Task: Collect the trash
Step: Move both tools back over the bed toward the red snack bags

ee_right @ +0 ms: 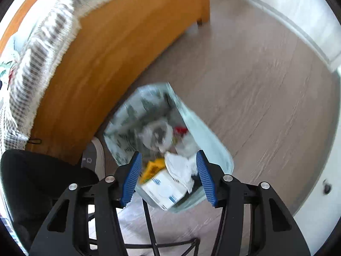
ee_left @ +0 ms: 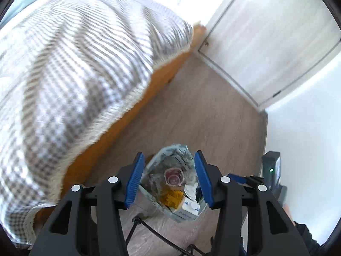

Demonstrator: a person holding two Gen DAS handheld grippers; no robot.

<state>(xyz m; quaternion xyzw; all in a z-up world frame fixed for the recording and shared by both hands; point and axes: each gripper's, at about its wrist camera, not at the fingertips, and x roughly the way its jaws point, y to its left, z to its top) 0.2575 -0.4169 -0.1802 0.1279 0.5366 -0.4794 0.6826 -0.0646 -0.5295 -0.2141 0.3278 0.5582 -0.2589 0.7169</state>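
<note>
Both grippers empty, jaws about half open, nothing between pads. Right gripper (ee_right: pixel 169 176) points down at the bag (ee_right: pixel 127 115), mouth directly below and just ahead; it looks the nearer. Left gripper (ee_left: pixel 168 178) also over the bag (ee_left: pixel 170 149), but higher. Bag stands open on the floor (ee_right: pixel 245 85), already holding a white carton (ee_right: pixel 164 189), crumpled tissue (ee_right: pixel 179 168), yellow wrapper (ee_right: pixel 153 166). No loose trash visible on the floor. Bed frame (ee_right: pixel 102 68) just left of the bag, blanket (ee_left: pixel 74 64) overhanging; wall (ee_left: pixel 302 149) to the right.
</note>
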